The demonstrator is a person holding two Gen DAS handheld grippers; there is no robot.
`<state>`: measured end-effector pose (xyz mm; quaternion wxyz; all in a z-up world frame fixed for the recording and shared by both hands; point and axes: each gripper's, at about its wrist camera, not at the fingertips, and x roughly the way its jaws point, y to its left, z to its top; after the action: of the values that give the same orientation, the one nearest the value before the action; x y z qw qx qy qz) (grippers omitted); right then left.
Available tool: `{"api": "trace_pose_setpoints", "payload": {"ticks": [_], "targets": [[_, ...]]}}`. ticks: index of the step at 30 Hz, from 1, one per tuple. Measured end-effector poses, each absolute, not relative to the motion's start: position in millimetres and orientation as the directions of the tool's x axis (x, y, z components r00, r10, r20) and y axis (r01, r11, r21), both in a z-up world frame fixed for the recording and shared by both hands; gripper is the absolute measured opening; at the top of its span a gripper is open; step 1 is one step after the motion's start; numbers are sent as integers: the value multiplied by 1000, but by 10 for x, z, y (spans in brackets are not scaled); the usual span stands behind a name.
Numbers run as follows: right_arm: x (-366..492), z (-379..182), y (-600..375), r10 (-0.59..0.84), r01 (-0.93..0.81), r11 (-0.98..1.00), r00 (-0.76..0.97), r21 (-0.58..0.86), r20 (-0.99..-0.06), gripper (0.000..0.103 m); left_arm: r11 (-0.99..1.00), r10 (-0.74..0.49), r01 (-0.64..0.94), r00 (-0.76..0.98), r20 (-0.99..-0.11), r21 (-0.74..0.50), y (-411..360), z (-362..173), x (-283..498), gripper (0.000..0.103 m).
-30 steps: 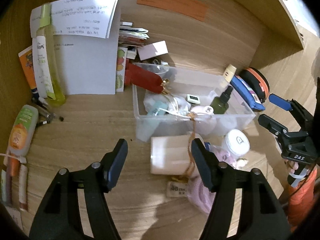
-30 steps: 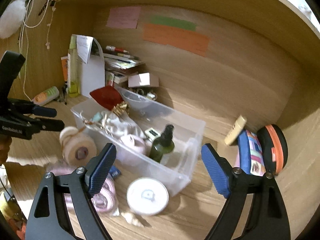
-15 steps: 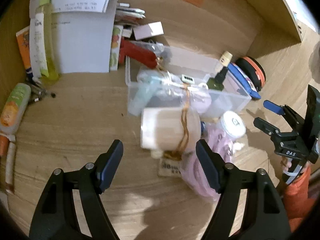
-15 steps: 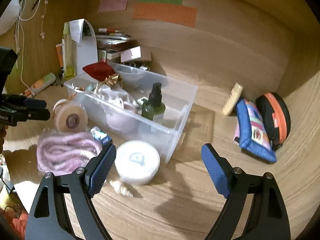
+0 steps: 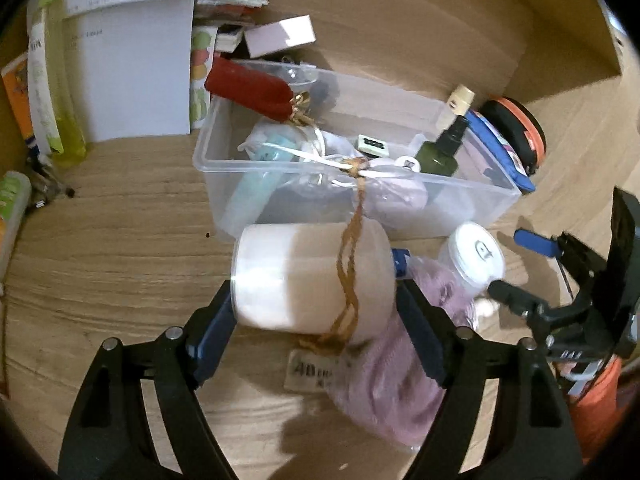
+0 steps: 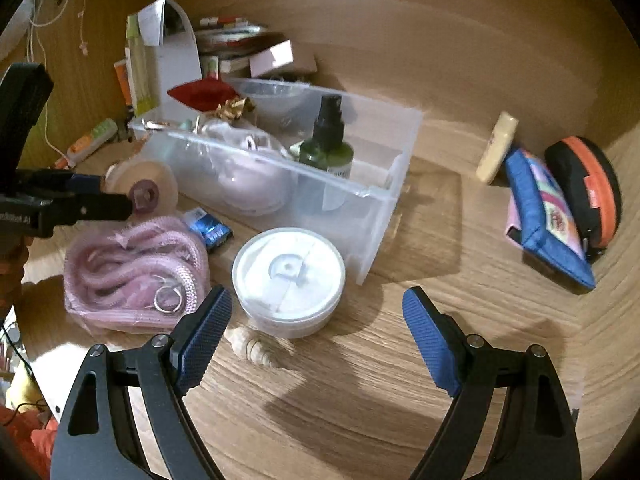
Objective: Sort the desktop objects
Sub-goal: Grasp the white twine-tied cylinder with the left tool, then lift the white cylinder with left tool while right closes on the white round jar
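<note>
From the left wrist: the left gripper (image 5: 316,316) straddles the roll (image 5: 312,276), a white cylinder lying on its side on the desk (image 5: 120,248) just in front of the bin (image 5: 472,200). Its jaws are opening, with the roll between them and the pads close at each end; I can't tell whether they touch. My guess is they are being set wide enough to take the roll end to end. A brown string and tag hang off the roll, and the pink pouch (image 5: 392,380) lies under the right finger. A second ago the roll sat further ahead and only partly between narrower jaws; the gripper has since dropped down around it.

From the right wrist: the right gripper (image 6: 316,332) is spread wide and empty, with the tub (image 6: 289,276) just ahead of its fingers, probably its target. A shell (image 6: 250,349) lies by the left finger. The bin already holds a green bottle (image 6: 328,148). Earlier the tub looked farther off; the gripper has come lower and nearer, its spread unchanged.
</note>
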<state>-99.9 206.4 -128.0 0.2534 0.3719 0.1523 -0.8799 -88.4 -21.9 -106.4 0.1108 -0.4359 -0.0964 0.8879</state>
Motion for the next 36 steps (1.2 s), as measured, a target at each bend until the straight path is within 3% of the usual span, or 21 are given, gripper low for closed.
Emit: {"api": "trace_pose_setpoints", "payload": {"ticks": [5, 9, 15, 36], "targets": [[-1080, -1359, 1983, -340, 576, -815, -566, -65, -751, 85, -961, 261, -85, -594, -761, -263, -197, -1101, -1001, 70], [-1111, -1389, 1959, -351, 580, -814, -554, -47, -755, 83, -966, 240, -79, -615, -751, -245, -171, -1083, -997, 70], [-1111, -1381, 1963, -398, 600, -800, -523, 7, -754, 62, -962, 245, -62, -619, -746, -265, -248, -1076, -992, 69], [-1025, -1178, 2056, -424, 572, -819, -557, 40, -715, 62, -950, 221, 3, -702, -677, -313, -640, -814, -794, 69]]}}
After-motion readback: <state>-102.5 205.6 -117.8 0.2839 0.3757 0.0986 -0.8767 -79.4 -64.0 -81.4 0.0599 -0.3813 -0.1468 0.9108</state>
